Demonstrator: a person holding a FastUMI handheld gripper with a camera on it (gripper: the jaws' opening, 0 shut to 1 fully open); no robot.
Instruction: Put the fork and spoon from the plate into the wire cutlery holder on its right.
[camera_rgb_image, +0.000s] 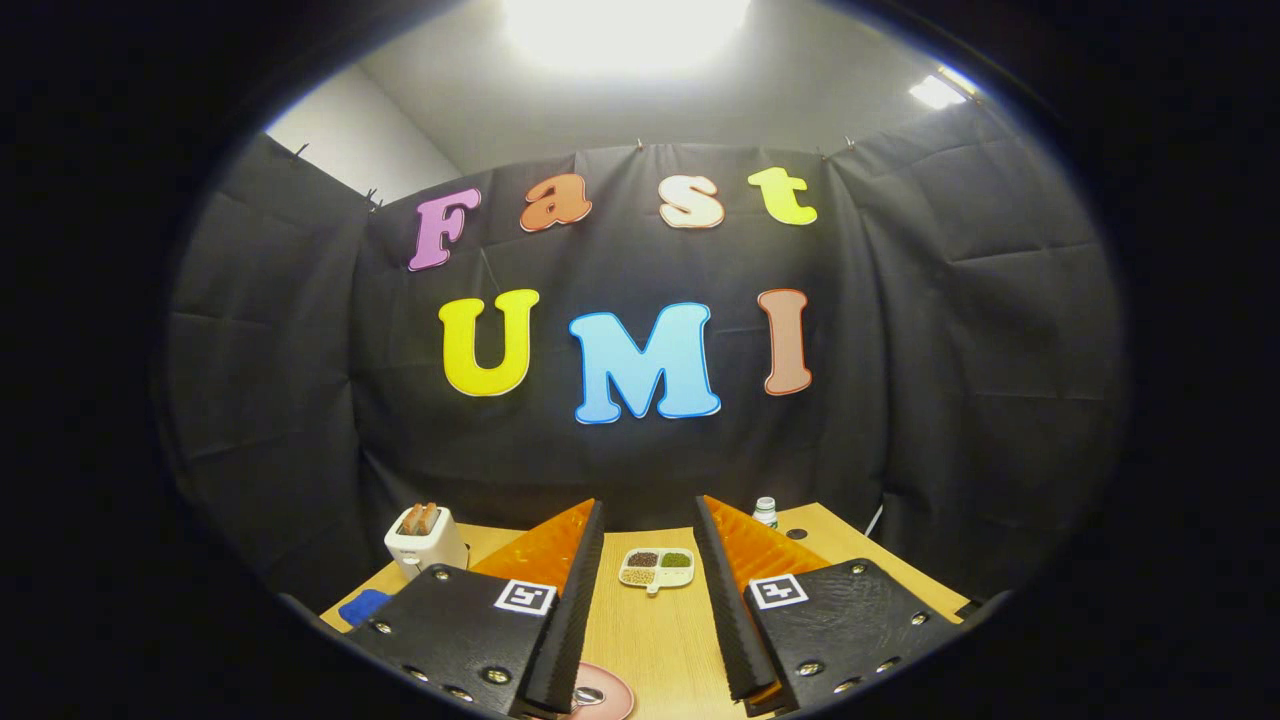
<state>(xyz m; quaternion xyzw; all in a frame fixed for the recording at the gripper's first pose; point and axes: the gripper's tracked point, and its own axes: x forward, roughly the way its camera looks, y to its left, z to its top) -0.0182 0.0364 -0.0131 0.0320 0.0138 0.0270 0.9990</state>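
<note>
Tongs: the tongs (650, 600) are standing released, the two fingers (560, 610) spread wide with bare bench between them and nothing pressed by either; they are being held high and pointing nearly level, which I judge is giving a wide look over the booth rather than a reach

Plate: a pink plate (612, 700) is peeking out low down between the fingers, right at their base, so the tongs are sitting almost above it; most of it is cut off

Spoon: a shiny rounded piece, probably the bowl of the spoon (588, 694), is lying on the plate just beside the left finger; too little is showing to be sure

Fork: I cannot tell where it is lying from this angle

Wire cutlery holder: I am not making it out; by the task it should be standing to the plate's right

Bench: the light wooden bench (650, 630) is carrying everything

Sectioned dish: a small white dish (657, 568) with dark, green and pale fillings is sitting beyond the fingers, in line with the gap

Toaster: a white toaster (426, 540) with slices in it is standing well off beyond the left finger

Bottle: a small white-capped bottle (765, 511) is standing beyond the right finger

Step in hand: judging by the empty, parted fingers, no cutlery is being carried yet; the tongs would need tipping down toward the plate
</note>
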